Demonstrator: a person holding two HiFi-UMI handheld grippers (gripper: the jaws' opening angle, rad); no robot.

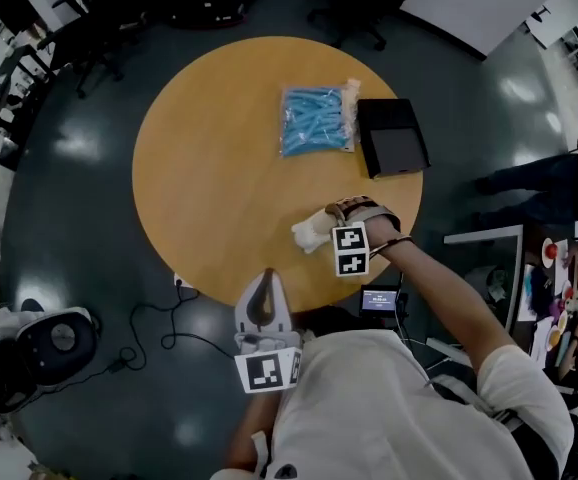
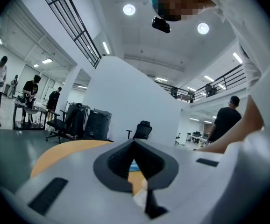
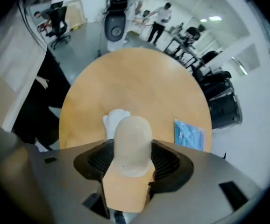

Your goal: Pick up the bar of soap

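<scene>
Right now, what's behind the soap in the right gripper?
A white lump lies on the table just behind the soap. The soap covers its near part, so its whole shape is hidden.

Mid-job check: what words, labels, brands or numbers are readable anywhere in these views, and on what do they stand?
No text here can be read.
The small screen: characters too small to read.
The blue packet: no legible print.
The black box: no label visible.
The left gripper and right gripper: square marker patterns only, no words or numbers.
</scene>
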